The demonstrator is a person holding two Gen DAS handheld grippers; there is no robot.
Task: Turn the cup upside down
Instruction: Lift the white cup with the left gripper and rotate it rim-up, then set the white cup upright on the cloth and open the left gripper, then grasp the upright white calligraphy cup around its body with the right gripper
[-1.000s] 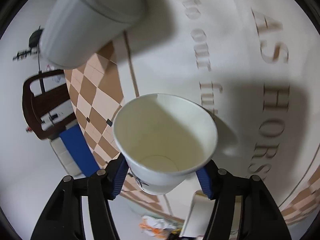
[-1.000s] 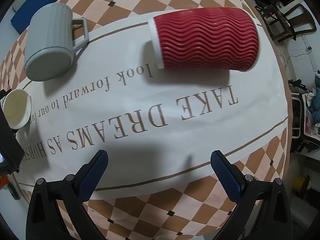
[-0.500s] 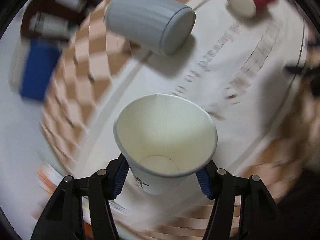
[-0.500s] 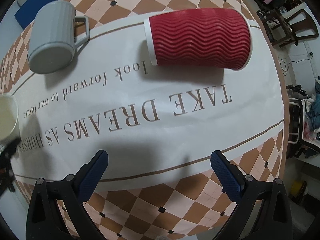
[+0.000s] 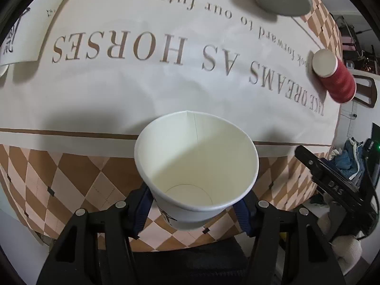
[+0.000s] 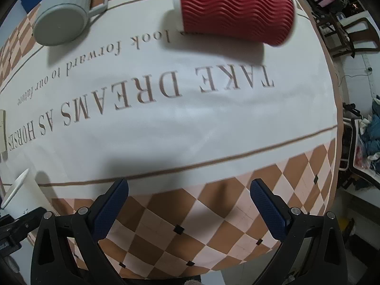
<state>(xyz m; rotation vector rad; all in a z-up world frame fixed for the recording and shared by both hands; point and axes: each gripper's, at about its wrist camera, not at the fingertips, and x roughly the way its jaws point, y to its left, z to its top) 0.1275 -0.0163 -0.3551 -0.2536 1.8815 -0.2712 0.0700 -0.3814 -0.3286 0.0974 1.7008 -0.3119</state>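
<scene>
The left gripper [image 5: 194, 209] pinches the white paper cup [image 5: 196, 166] near its base, held off the table [image 5: 71, 173] over the near edge, mouth facing the camera's forward direction. Inversion appears underway; setting it rim-down remains. The right gripper [image 6: 190, 197] hovers with jaws spread, empty.

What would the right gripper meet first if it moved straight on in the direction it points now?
Probably only the tablecloth. The right gripper is open and empty, aimed at bare printed cloth. The red cup and grey mug lie further on, toward the sides; depth is unclear.
</scene>
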